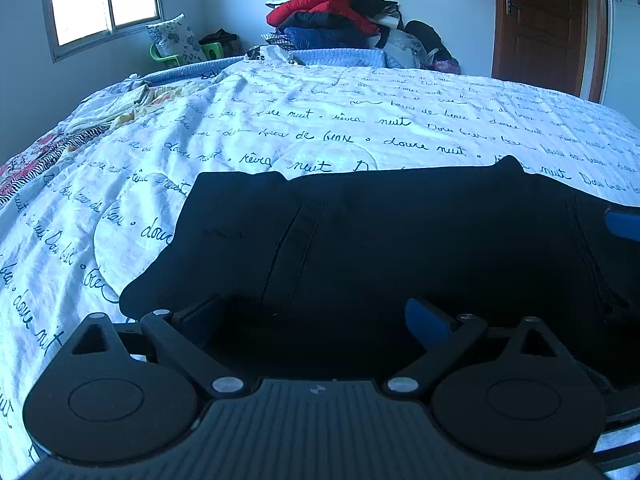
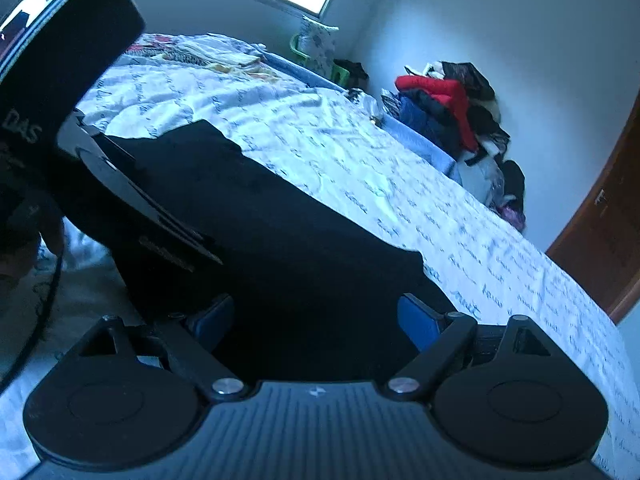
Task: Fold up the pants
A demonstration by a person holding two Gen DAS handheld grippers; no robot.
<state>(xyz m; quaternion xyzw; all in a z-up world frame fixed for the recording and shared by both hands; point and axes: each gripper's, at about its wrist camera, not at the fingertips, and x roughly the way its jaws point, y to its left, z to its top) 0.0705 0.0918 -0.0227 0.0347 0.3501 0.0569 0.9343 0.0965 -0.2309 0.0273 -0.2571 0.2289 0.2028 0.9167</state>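
Observation:
Black pants (image 1: 380, 232) lie folded flat on a white bedspread with blue script (image 1: 320, 120). In the left wrist view my left gripper (image 1: 314, 320) is open, low over the near edge of the pants, with nothing between its blue pads (image 1: 426, 320). In the right wrist view the pants (image 2: 280, 232) run away to the upper left. My right gripper (image 2: 316, 320) is open over their near right end, empty. The left gripper's body (image 2: 132, 196) shows at the left, over the pants. A blue pad of the right gripper (image 1: 624, 222) shows at the right edge of the left wrist view.
A heap of clothes with a red jacket (image 1: 332, 12) stands against the far wall. Patterned linens (image 1: 100, 112) lie at the bed's far left. A window (image 1: 104, 0), a brown door (image 1: 540, 20), a cushion and a green chair (image 1: 176, 46) are beyond the bed.

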